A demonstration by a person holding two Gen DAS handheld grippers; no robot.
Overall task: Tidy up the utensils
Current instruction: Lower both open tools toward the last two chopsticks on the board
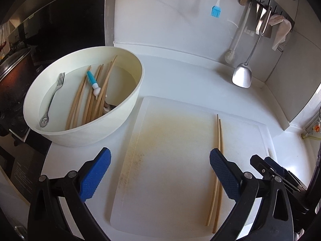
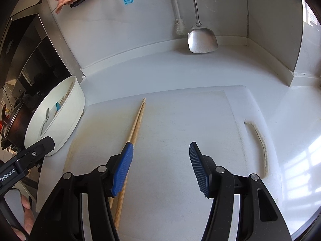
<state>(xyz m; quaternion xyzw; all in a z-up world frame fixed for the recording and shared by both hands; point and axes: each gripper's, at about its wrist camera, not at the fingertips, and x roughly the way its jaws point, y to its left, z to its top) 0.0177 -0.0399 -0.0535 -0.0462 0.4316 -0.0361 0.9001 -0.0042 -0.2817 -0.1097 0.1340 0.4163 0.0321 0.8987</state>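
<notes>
The chopstick pair (image 2: pixel 138 118) lay lengthwise, near to far, just left of the right gripper (image 2: pixel 160 168), both grippers' jaws spread and empty, the left gripper (image 1: pixel 160 172) farther off.

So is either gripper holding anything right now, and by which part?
Nothing is held. The left gripper and right gripper are both open over the cutting board; the chopsticks lie loose on it.

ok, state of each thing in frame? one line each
left gripper: open, empty
right gripper: open, empty
chopstick pair: lying on cutting board
bowl: upright, holds fork, chopsticks, blue-handled tool
metal spatula: hanging on wall
blue brush: hanging
</notes>
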